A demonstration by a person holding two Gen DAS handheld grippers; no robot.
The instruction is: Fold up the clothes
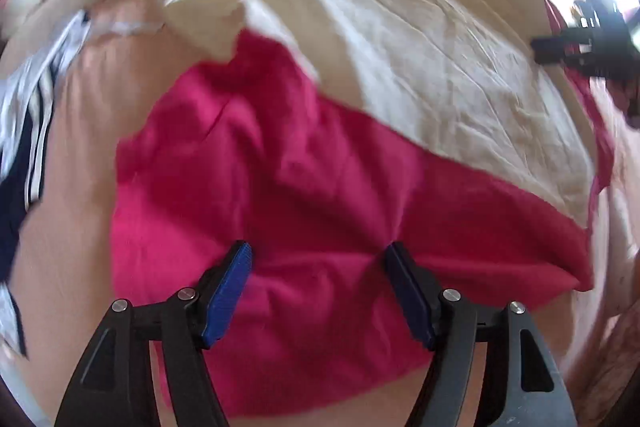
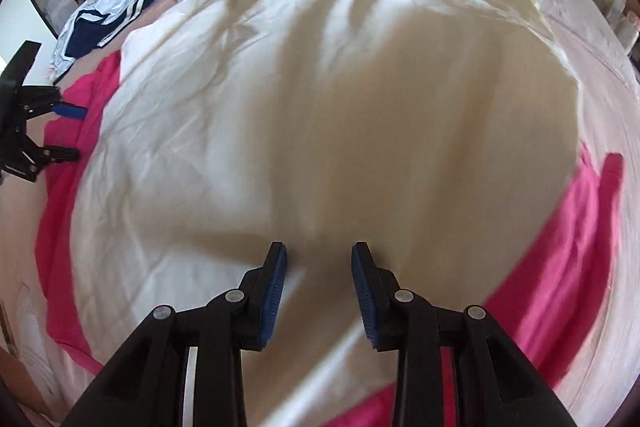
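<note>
Left wrist view: left gripper [image 1: 318, 259] jaws wide apart, nothing gripped, over wrinkled pink garment [image 1: 280, 187]; cream cloth [image 1: 400, 67] overlaps it at 1 o'clock. Right wrist view alone shows right gripper [image 2: 319, 259] partly open, empty, above cream cloth; striped navy-white clothes [image 2: 120, 11] at 10 o'clock.

The left gripper [image 1: 318, 257] is hanging at six o'clock with jaws spread, nothing between them, over a pink garment [image 1: 280, 187]. A cream garment [image 1: 400, 67] is overlapping it toward one o'clock. A navy-and-white striped garment [image 1: 28, 131] is lying at nine o'clock; the right gripper [image 1: 536, 49] is showing at three o'clock.
</note>
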